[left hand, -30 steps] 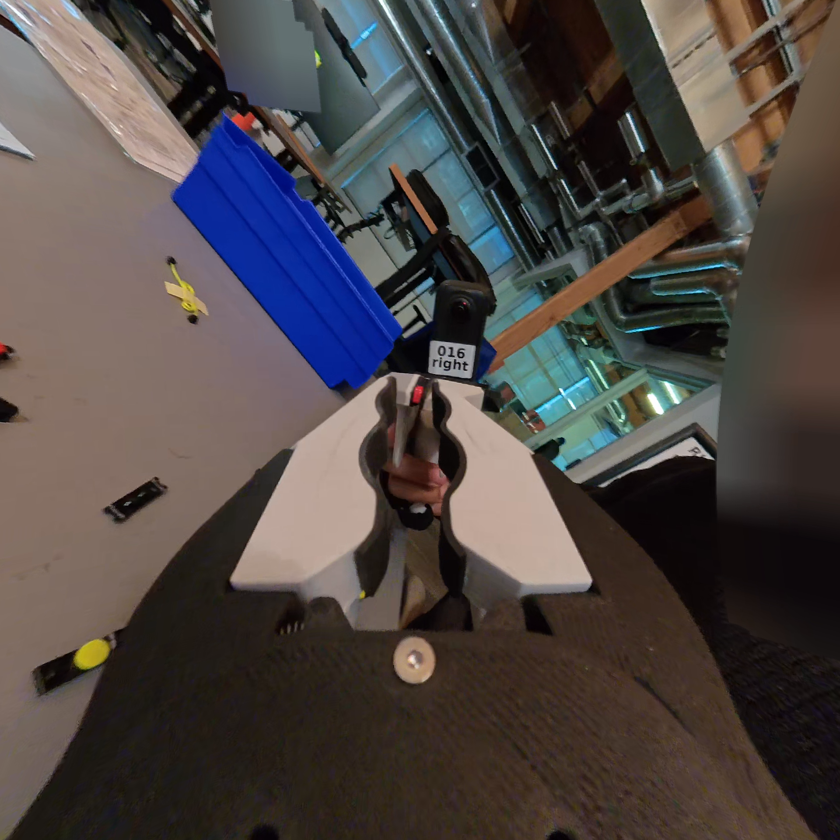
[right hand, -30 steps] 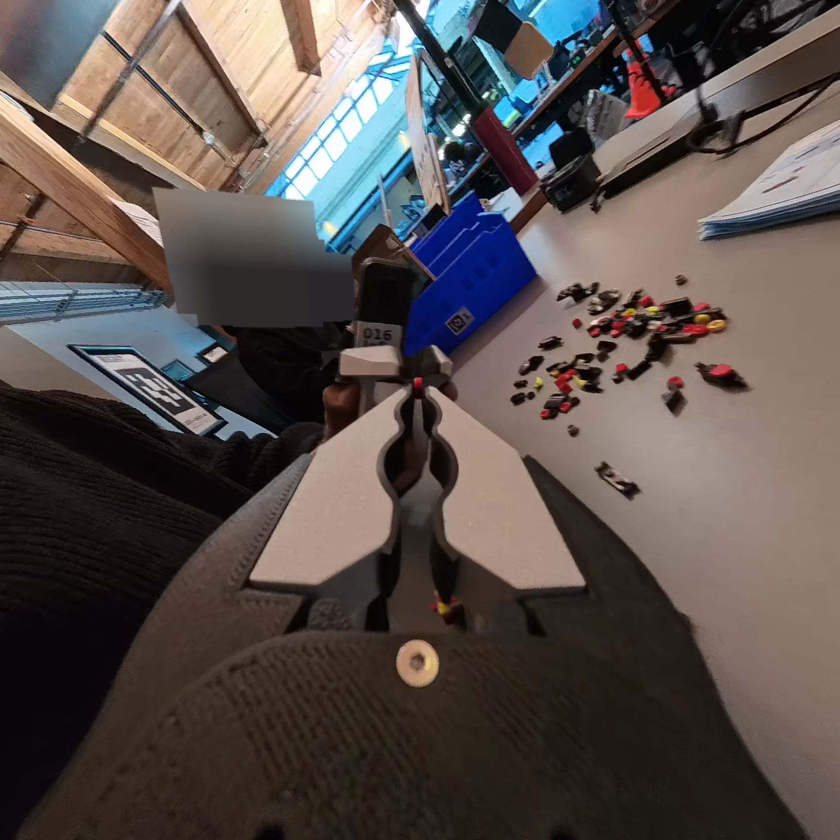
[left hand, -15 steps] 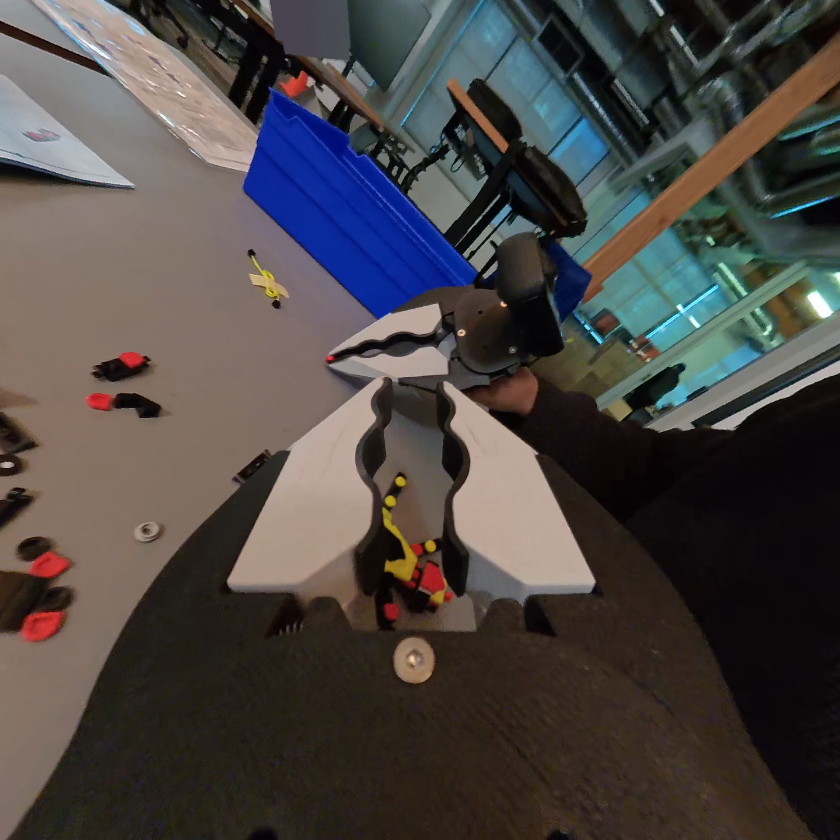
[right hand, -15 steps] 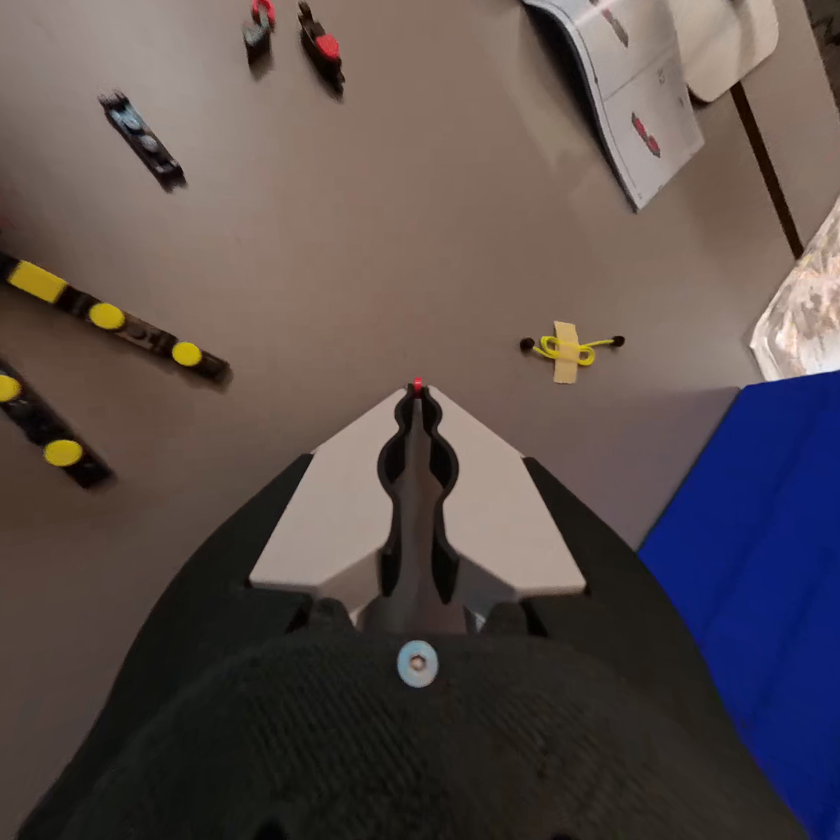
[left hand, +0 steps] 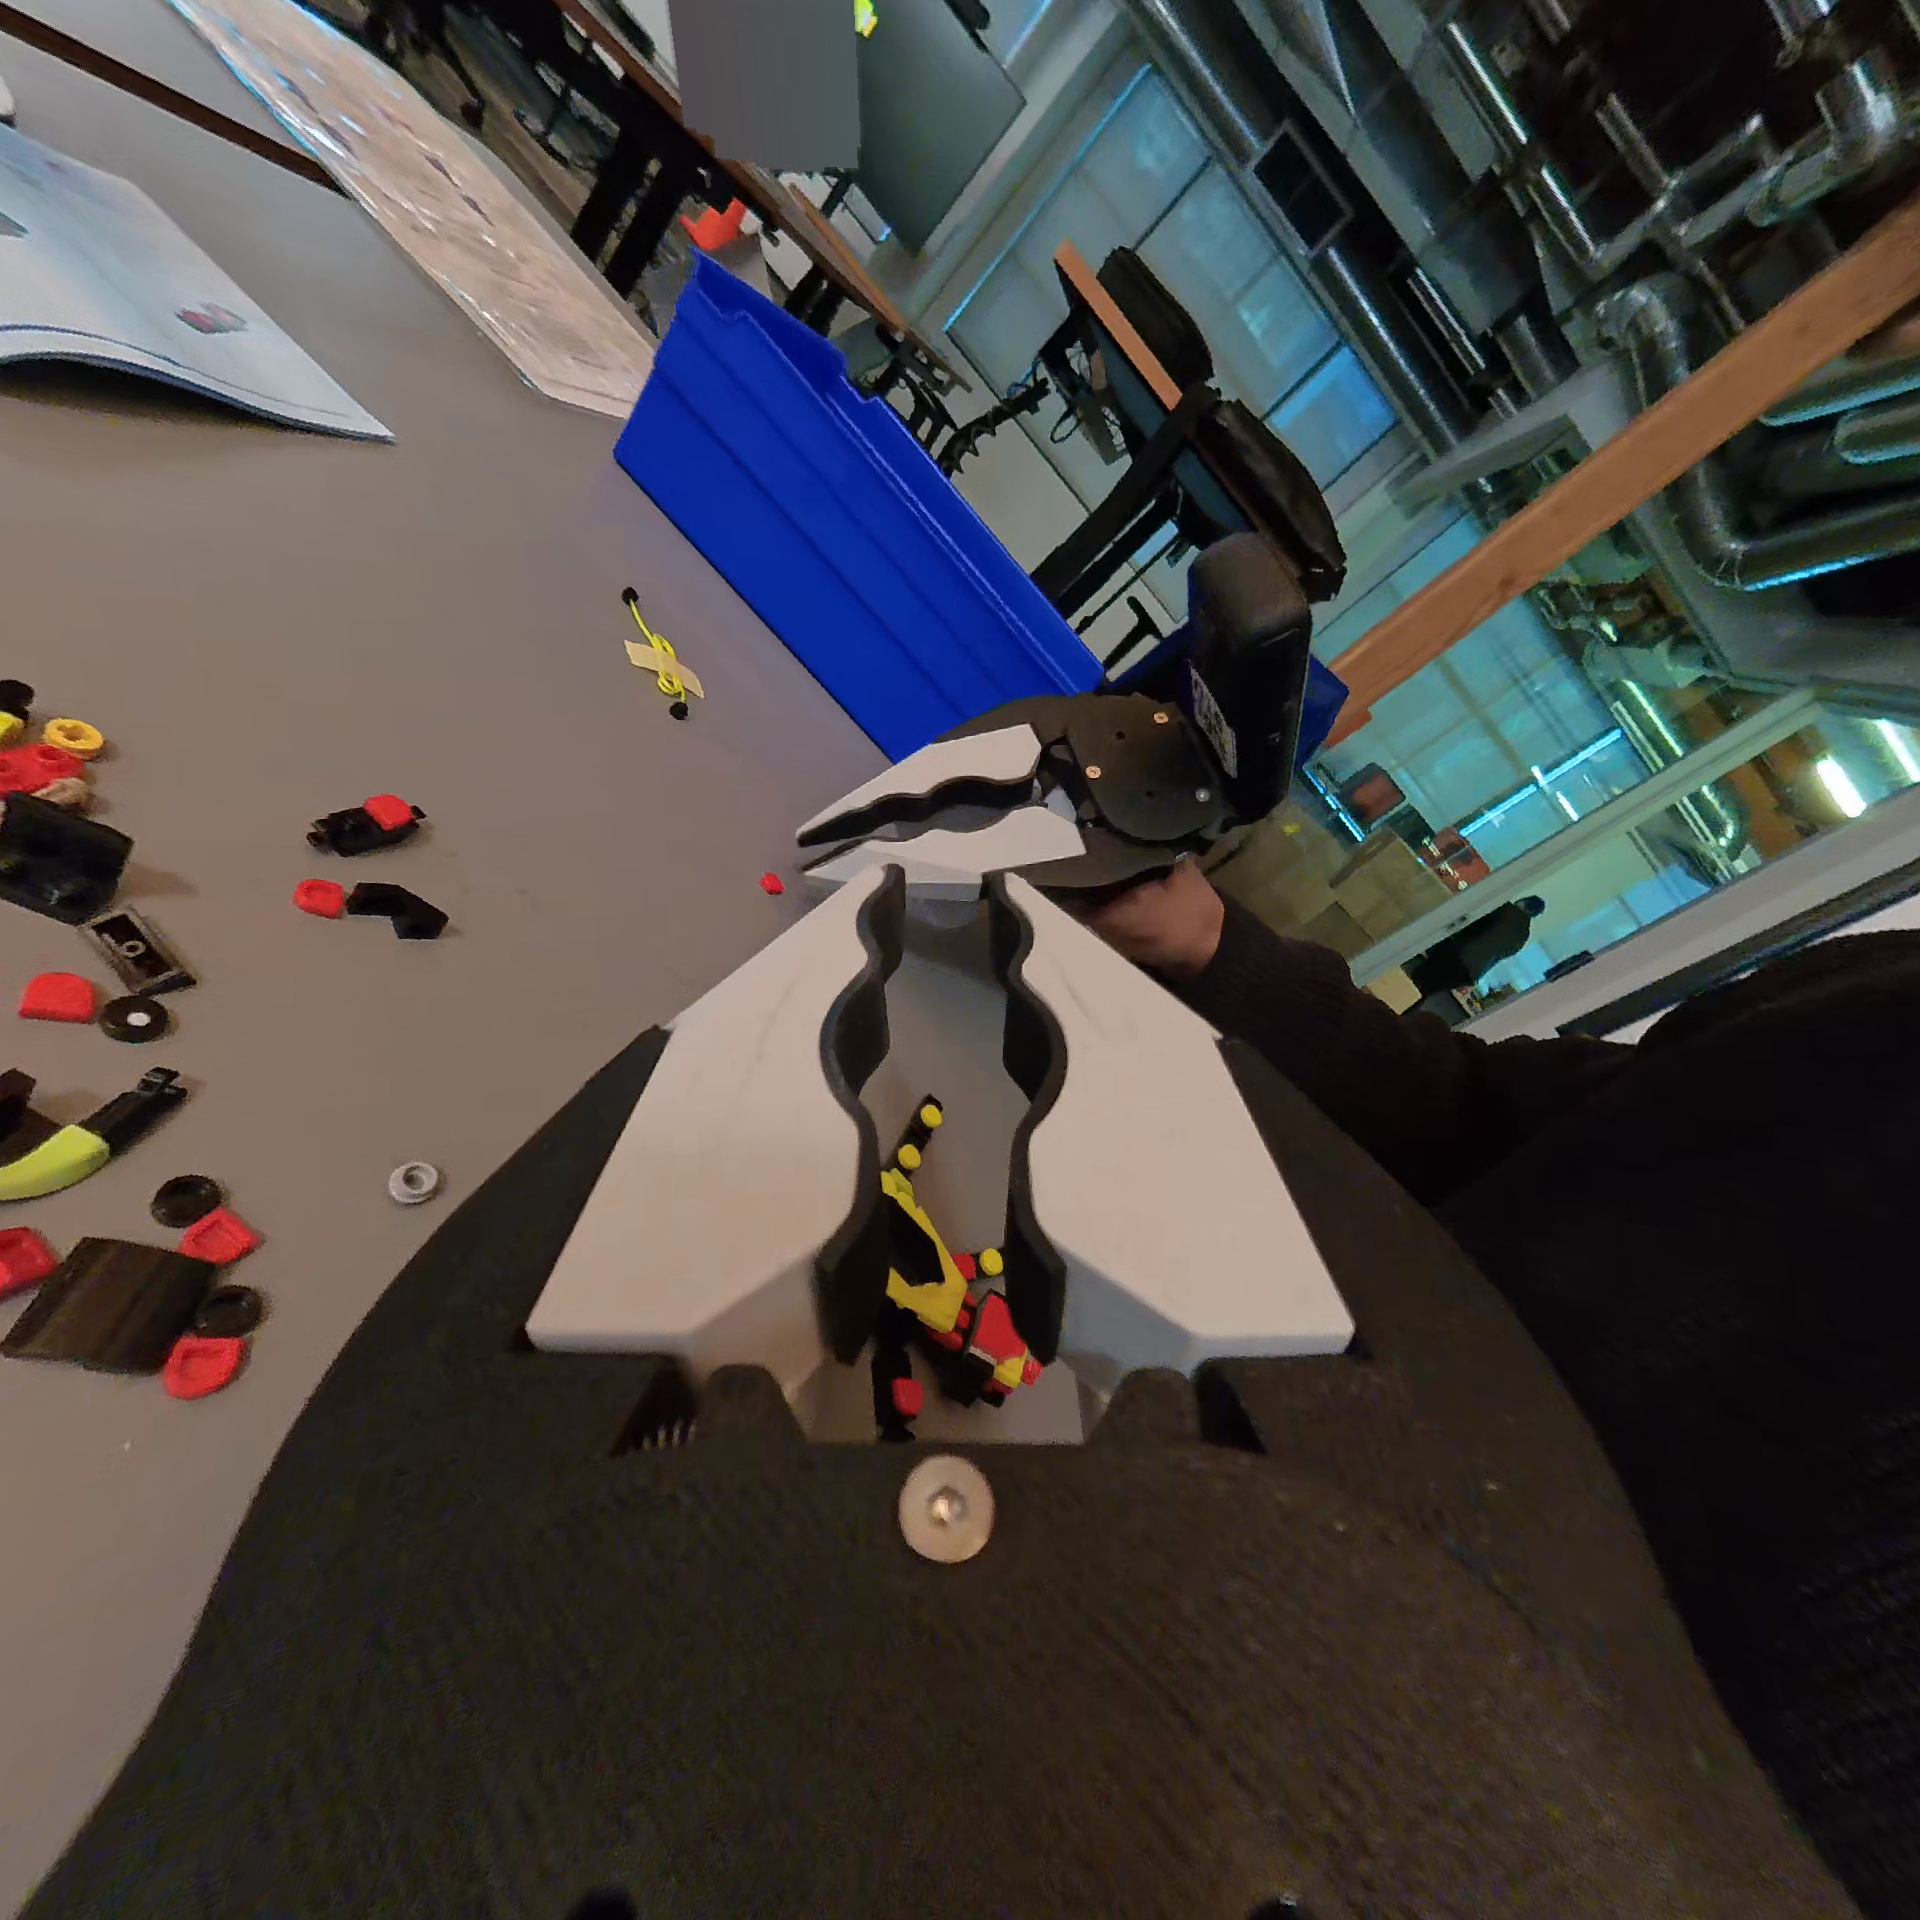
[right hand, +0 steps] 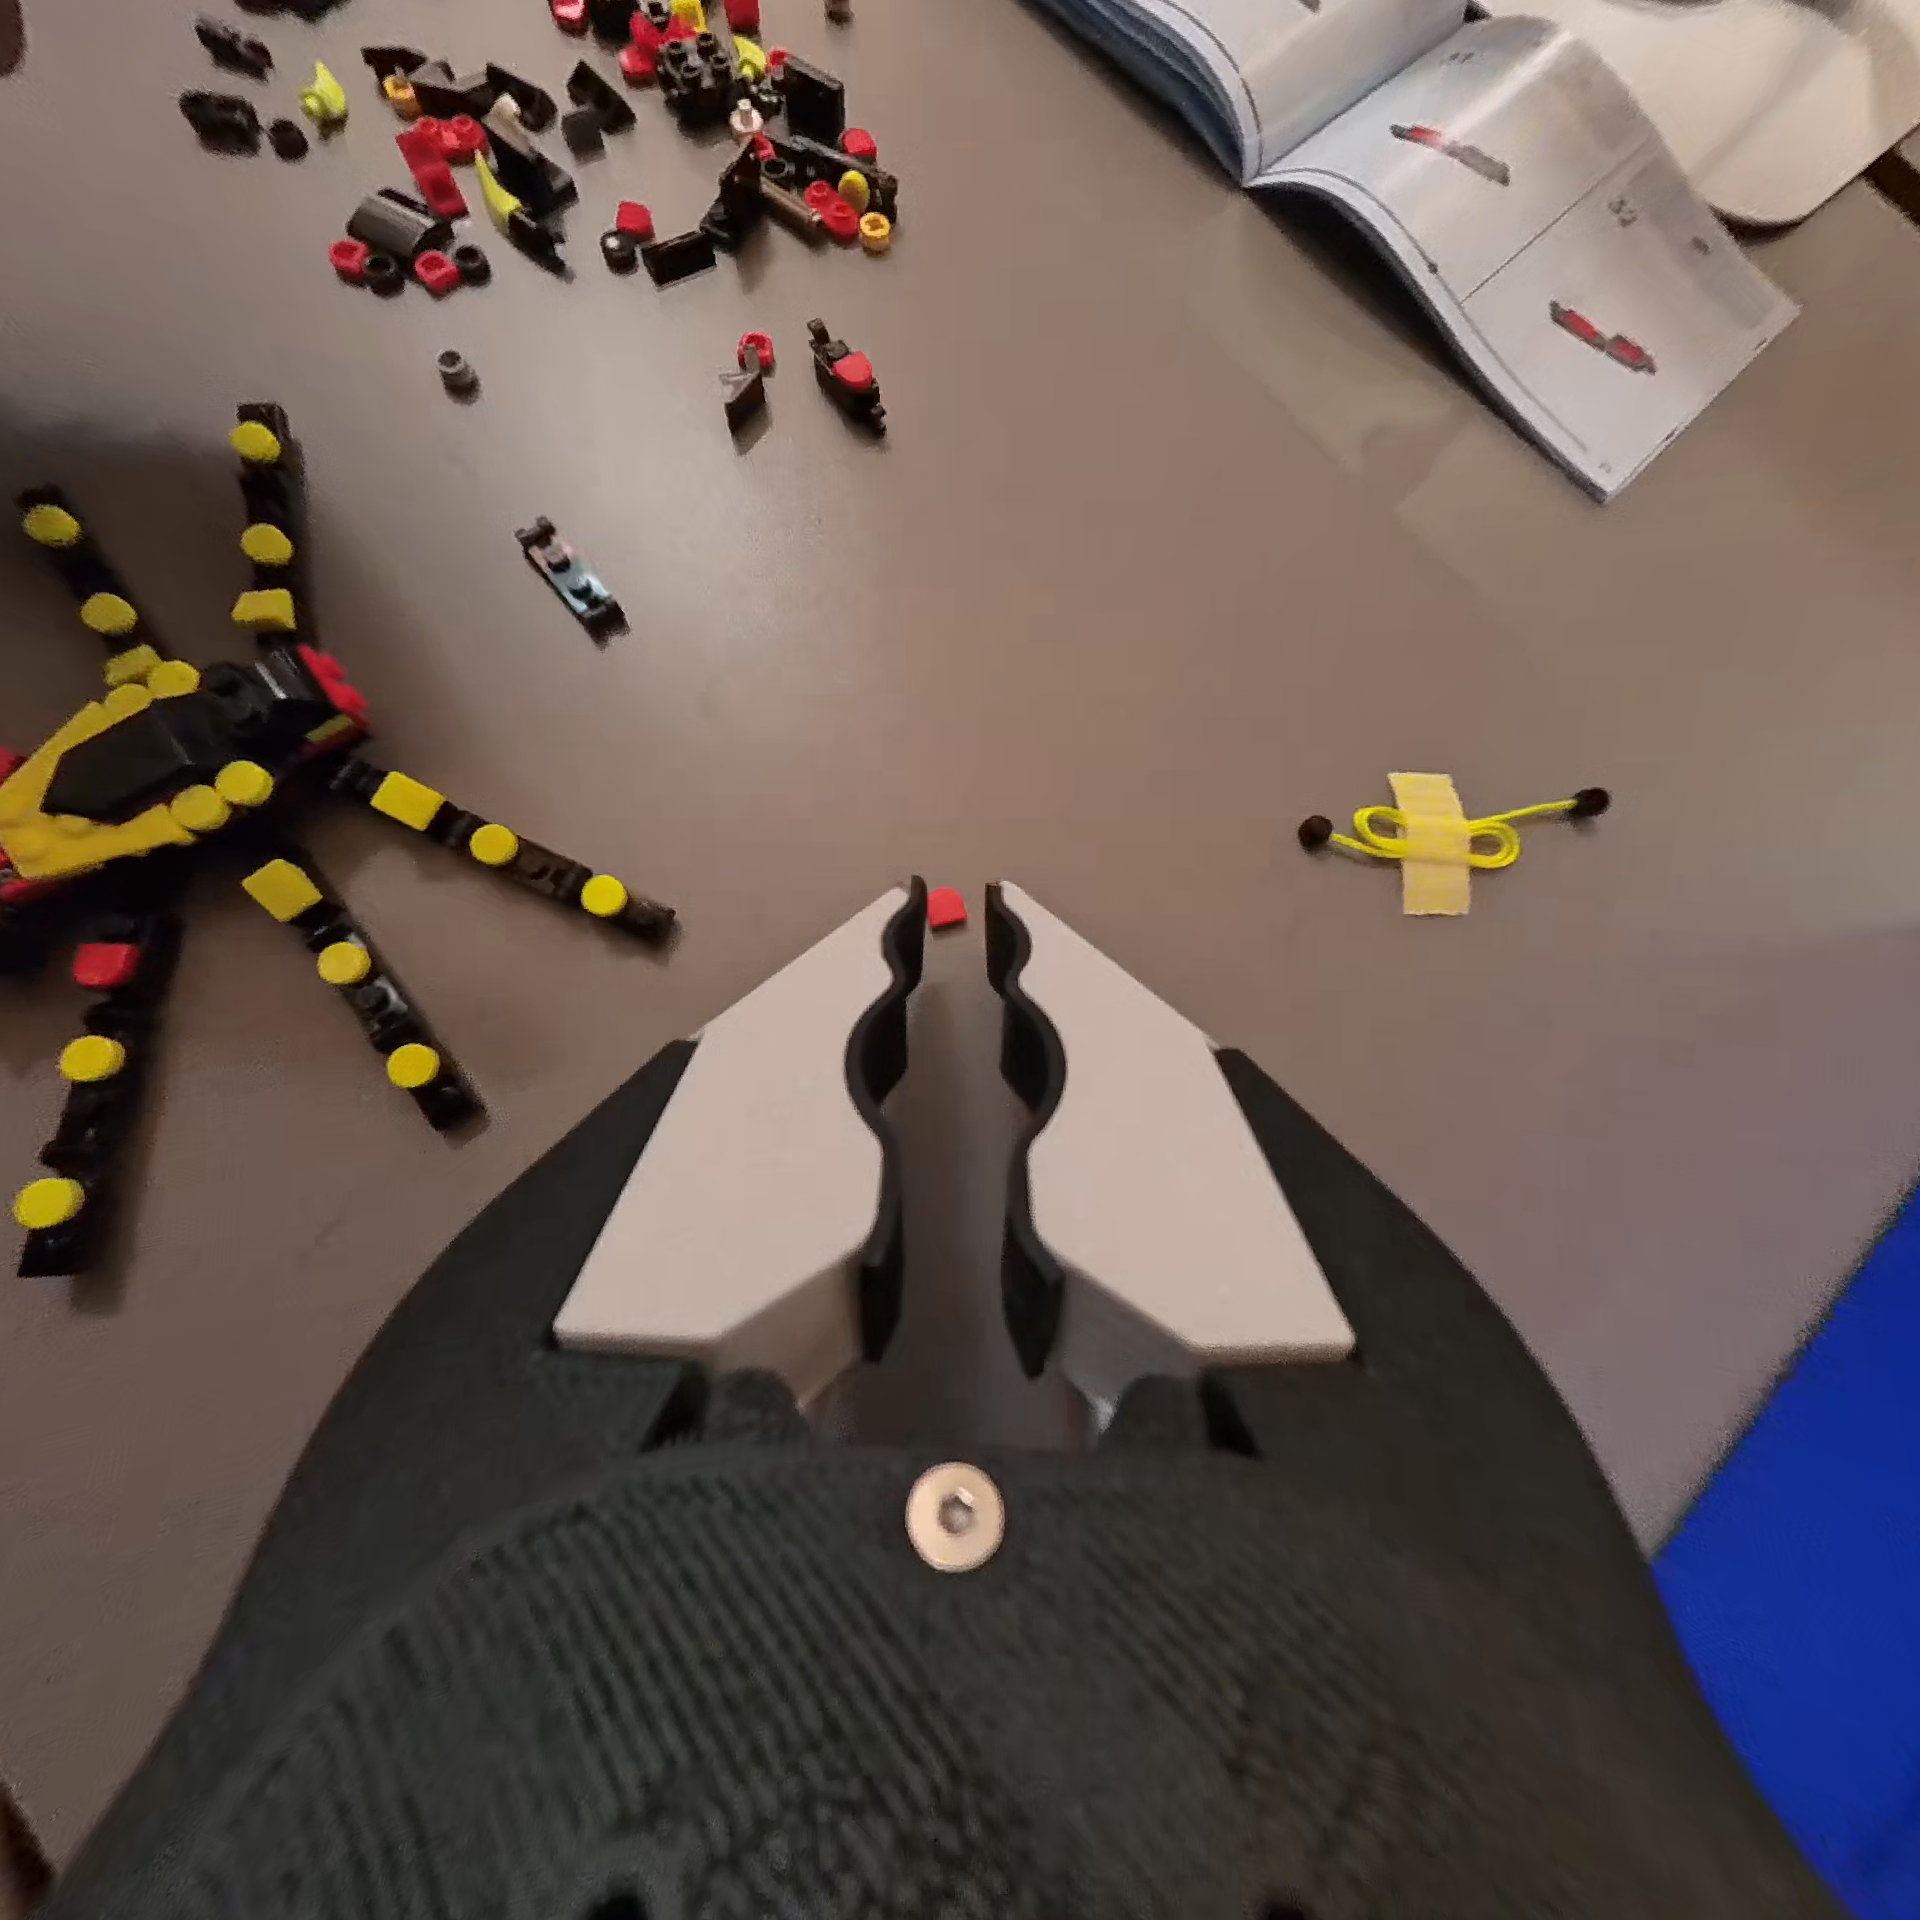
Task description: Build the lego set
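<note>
A partly built black, yellow and red spider model lies on the grey table, left of my right gripper. My right gripper is low over the table with its jaws slightly apart. A small red piece lies on the table between its tips, free of the pads. In the left wrist view the same piece lies just beyond the right gripper's tips. My left gripper is open and holds nothing. The model shows below, through the gap between its fingers.
Loose black, red and yellow pieces lie scattered at the far side. An open instruction booklet lies far right. A taped yellow string lies to the right. A blue bin stands at the right edge. A small black plate lies alone. Across from one pair of fingers to the other is roughly 15 centimeters.
The right gripper swung down from mid-air to the table with the small red piece pinched at its tips, then opened; the piece now lies on the table. The left gripper turned toward the table.
</note>
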The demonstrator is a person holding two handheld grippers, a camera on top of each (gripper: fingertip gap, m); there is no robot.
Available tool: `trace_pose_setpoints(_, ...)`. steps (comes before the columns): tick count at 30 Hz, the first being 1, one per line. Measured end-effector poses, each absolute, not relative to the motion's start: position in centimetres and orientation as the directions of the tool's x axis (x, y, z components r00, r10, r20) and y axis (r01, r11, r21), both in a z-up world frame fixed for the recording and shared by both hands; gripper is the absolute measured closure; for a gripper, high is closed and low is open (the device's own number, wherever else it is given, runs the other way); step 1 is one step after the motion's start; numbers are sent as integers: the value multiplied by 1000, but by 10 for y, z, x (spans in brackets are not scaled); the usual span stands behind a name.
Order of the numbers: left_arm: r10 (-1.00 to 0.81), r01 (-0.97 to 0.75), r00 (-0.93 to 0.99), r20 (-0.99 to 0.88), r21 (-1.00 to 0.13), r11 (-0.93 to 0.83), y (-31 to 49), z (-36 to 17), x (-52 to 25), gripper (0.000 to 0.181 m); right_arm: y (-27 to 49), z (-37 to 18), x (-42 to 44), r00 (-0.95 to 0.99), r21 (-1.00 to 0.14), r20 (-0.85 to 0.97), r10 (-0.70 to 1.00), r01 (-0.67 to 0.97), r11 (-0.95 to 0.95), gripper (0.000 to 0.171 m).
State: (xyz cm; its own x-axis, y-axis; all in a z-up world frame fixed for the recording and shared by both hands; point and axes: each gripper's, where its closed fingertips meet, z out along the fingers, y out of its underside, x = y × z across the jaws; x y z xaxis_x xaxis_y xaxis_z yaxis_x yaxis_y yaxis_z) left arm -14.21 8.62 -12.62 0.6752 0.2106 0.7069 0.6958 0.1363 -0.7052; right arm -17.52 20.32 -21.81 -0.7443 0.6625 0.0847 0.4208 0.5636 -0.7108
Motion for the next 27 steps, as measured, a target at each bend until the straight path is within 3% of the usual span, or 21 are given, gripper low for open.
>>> trace_pose_setpoints(8, 226, 709, 650, 726, -686, 165, 80, -129, -152, 168, 198, -220, -178, -757, -738, -128, 641, 504, 448, 165)
trace_pose_setpoints(27, 322, 658, 695, 643, -749, 75, 80, -145, -156, 168, 190, -232, -169, -811, -708, -99, 576, 464, 532, 169)
